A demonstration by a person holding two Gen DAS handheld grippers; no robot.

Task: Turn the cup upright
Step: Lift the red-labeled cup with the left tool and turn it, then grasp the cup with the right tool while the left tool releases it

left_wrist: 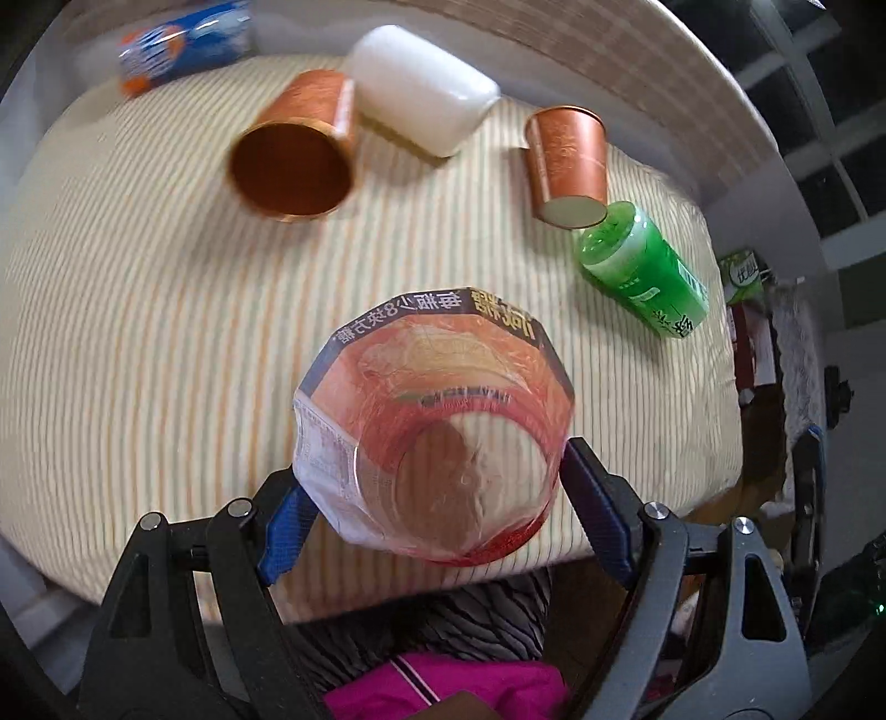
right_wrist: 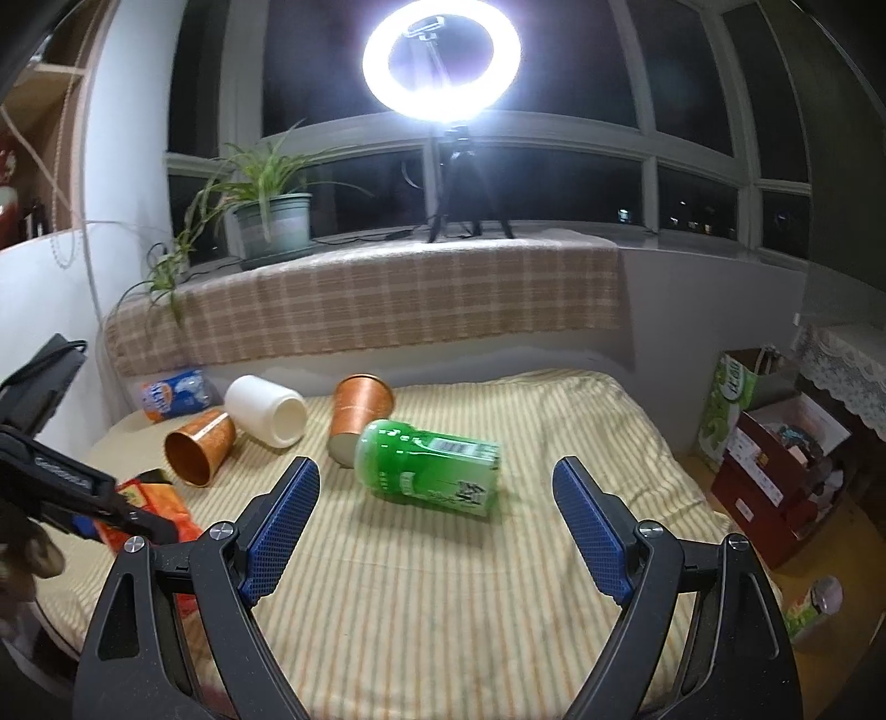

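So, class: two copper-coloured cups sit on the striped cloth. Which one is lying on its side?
The left copper cup, beside the white jar: it lies on its side, open mouth showing. The right copper cup stands upside down, base up.

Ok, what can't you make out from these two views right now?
- Left wrist view: the held cup hides the striped cloth right behind it.
- Left wrist view: the blue packet is blurred and cut by the frame edge.
- Right wrist view: the left gripper covers most of the held cup.
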